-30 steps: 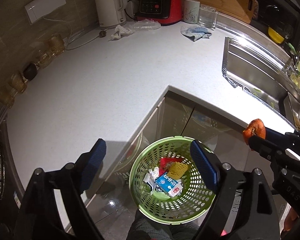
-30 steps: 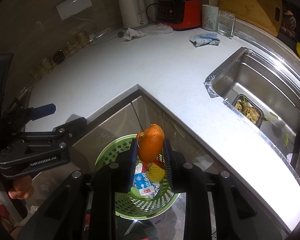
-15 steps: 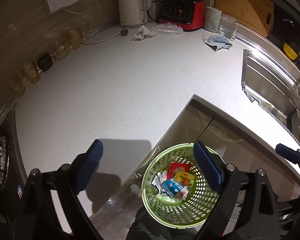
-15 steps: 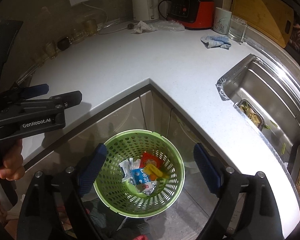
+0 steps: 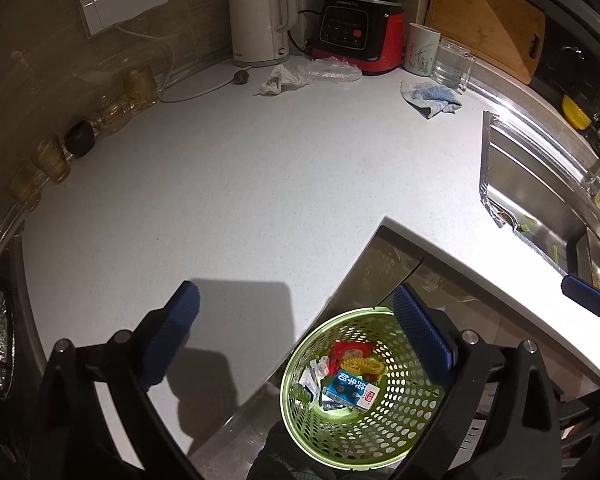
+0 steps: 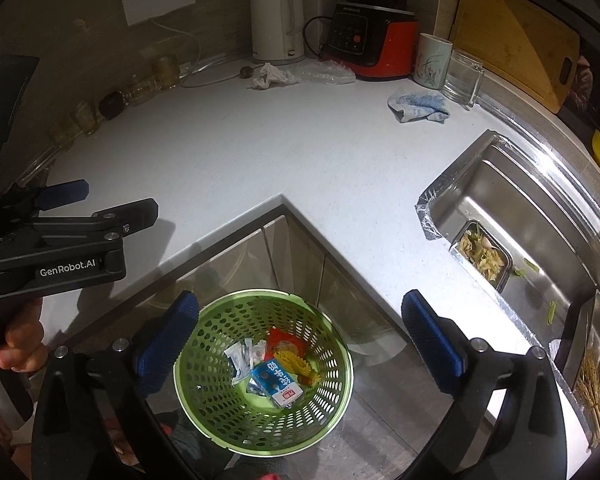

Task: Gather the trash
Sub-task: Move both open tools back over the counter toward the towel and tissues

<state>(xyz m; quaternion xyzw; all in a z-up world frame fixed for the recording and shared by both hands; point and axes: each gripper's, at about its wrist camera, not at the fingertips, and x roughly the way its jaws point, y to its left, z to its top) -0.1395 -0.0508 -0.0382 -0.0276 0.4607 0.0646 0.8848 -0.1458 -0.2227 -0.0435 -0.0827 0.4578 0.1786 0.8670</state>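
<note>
Tilted steeply down over the green basket (image 6: 260,372) on the floor by the counter (image 5: 240,184), with left gripper (image 5: 296,332) and right gripper (image 6: 300,328) both empty, jaws opening wide, and trash (image 6: 276,368) lying in the basket's bottom.

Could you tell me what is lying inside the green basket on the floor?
The green basket holds a blue and white carton, a red wrapper, a yellow ridged piece and crumpled white wrappers. Whatever lies beneath them is covered.
</note>
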